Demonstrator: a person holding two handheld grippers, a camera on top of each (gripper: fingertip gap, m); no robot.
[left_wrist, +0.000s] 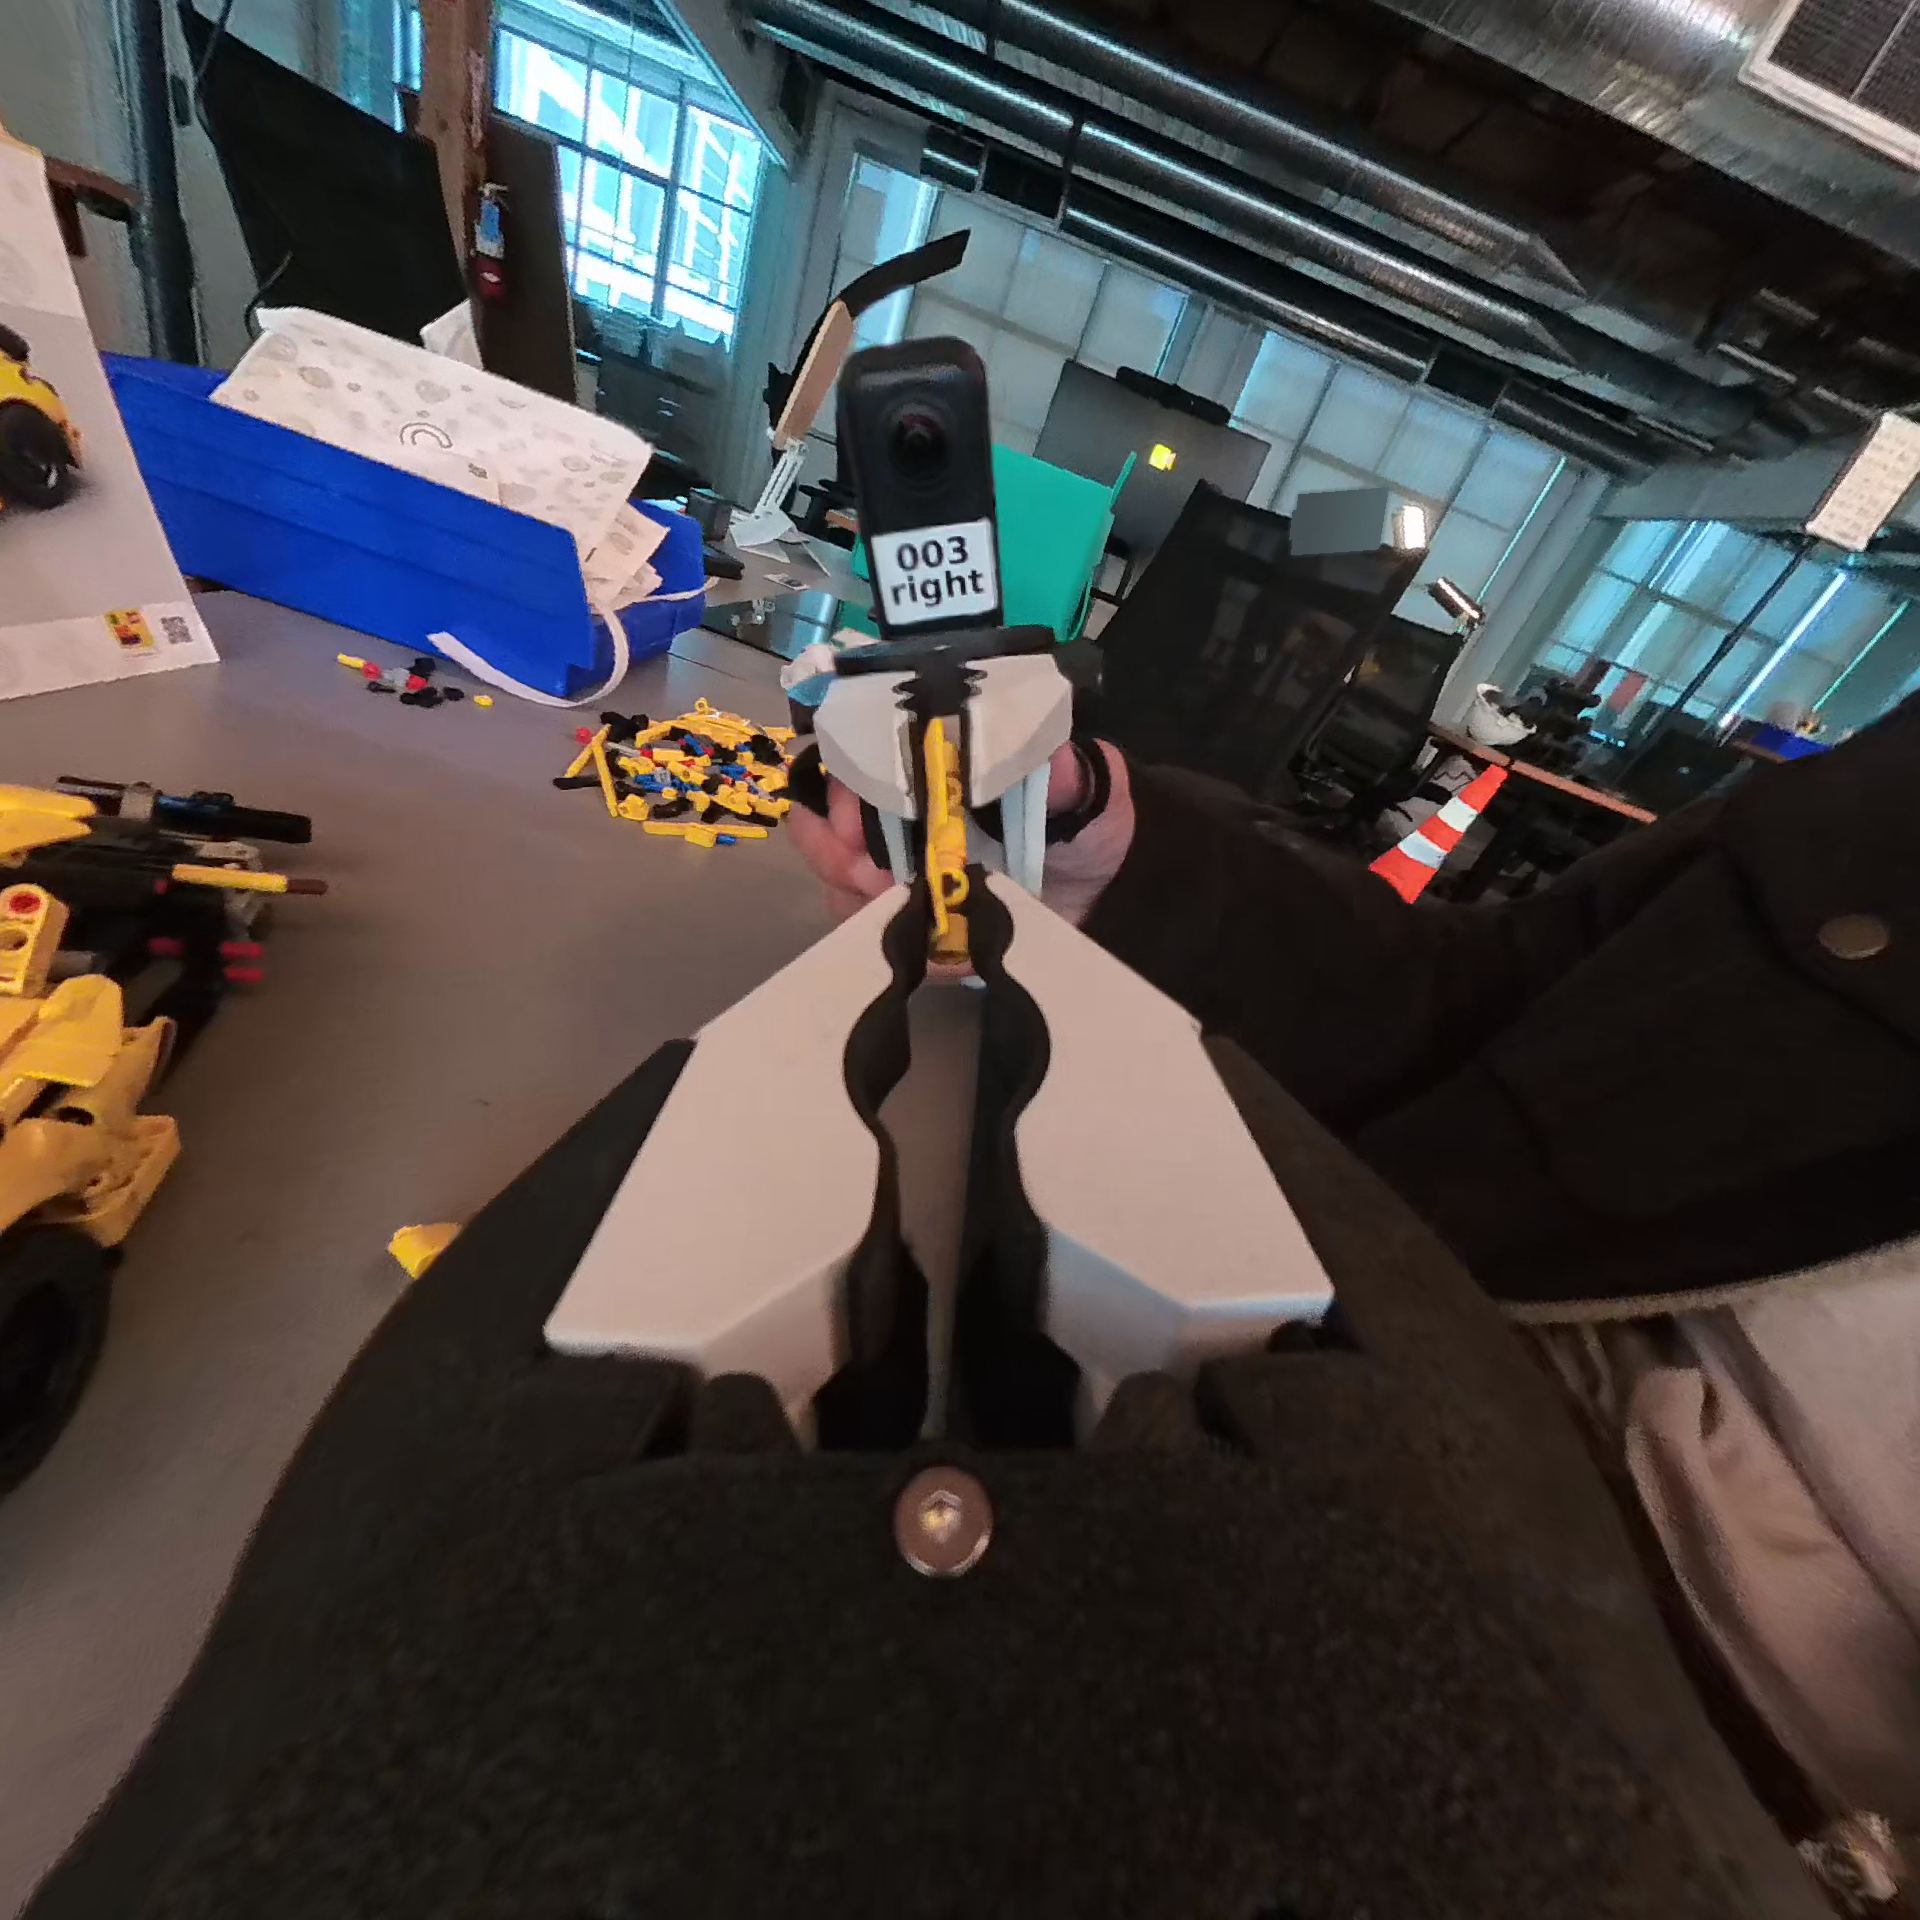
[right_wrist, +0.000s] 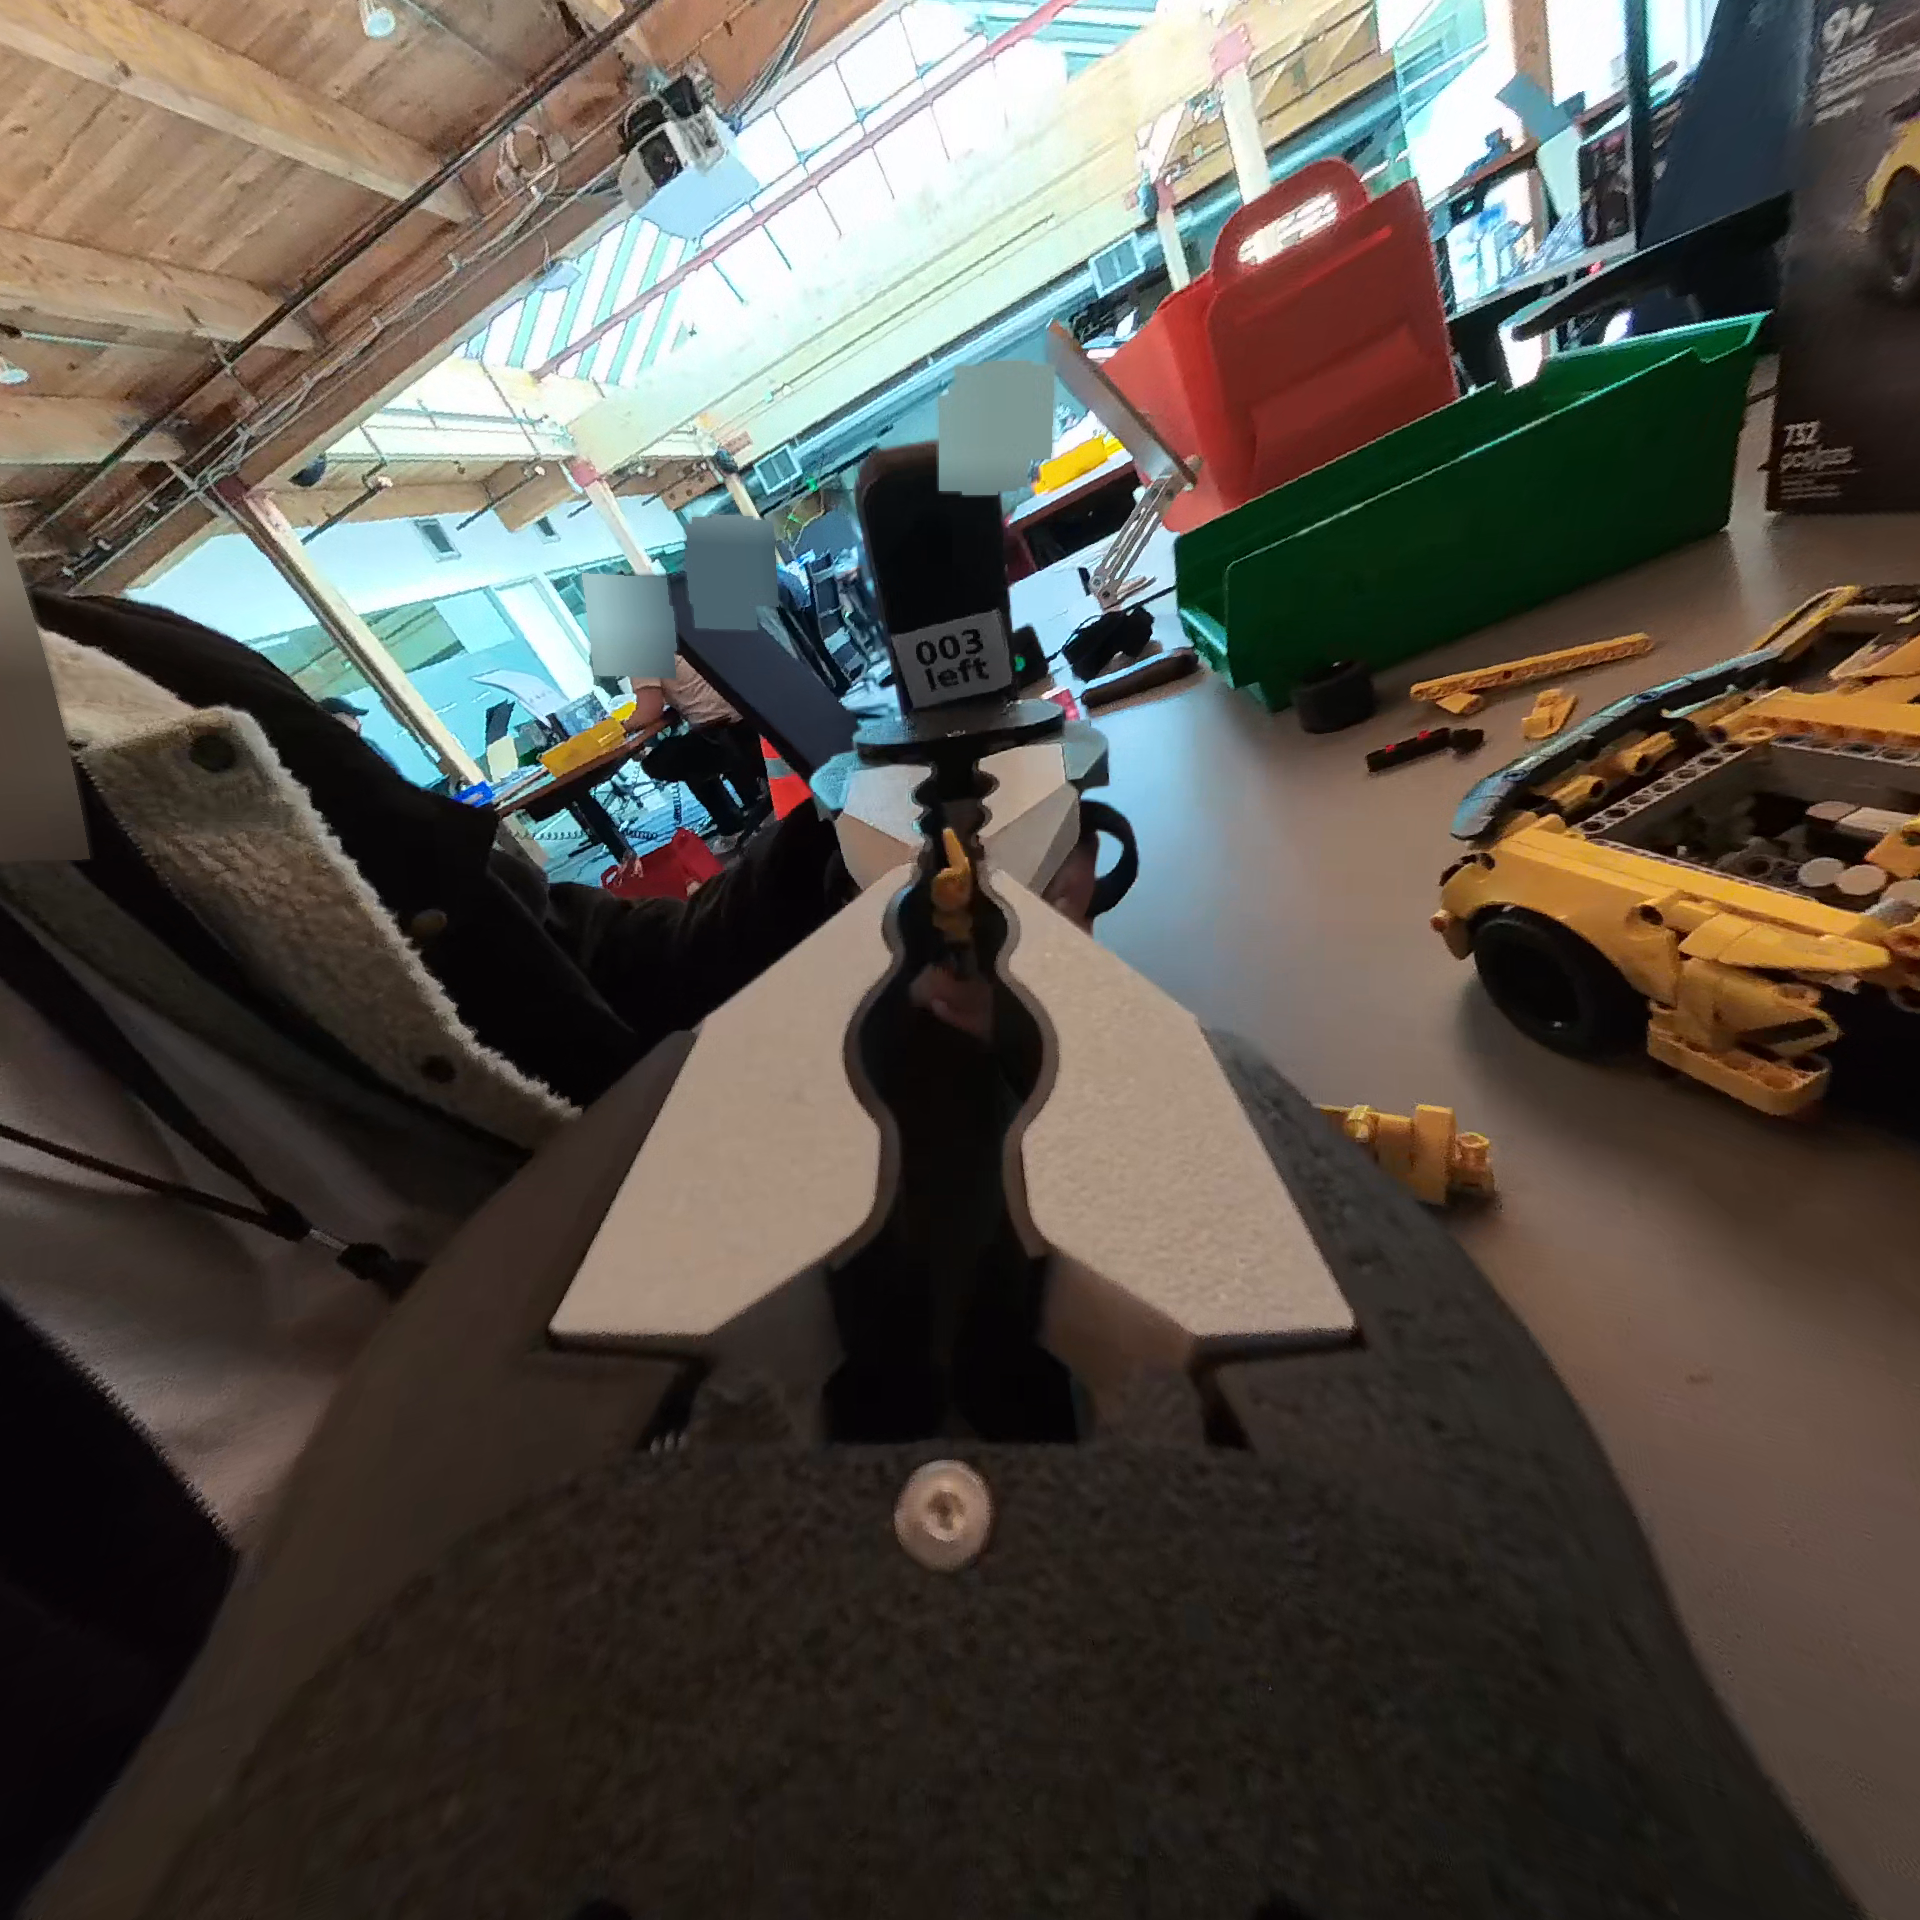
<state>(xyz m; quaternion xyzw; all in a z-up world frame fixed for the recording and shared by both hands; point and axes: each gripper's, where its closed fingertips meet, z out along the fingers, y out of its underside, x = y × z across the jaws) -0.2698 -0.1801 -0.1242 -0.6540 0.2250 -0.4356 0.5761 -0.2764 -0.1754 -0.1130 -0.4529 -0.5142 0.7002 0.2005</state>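
In the left wrist view, the left gripper (left_wrist: 948, 914) pinches one end of a yellow brick beam (left_wrist: 943, 831) at its tips, the right gripper (left_wrist: 940, 717) facing it clamps the other end, and a yellow brick car (left_wrist: 73, 1081) sits far to its left. In the right wrist view, the right gripper (right_wrist: 948, 904) is closed on that beam (right_wrist: 950, 878) just ahead, tip to tip with the left gripper (right_wrist: 951, 805), the car (right_wrist: 1683, 894) off to its right on the grey table (right_wrist: 1558, 1455).

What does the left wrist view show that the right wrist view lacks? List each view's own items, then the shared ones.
Left wrist view only: a blue bin stuffed with paper sheets, a loose pile of small bricks, an orange traffic cone.

Right wrist view only: a green bin, a red carrier, a loose black tyre.

Both: the yellow brick car, and the left gripper and right gripper tip to tip, shut on one yellow beam piece.
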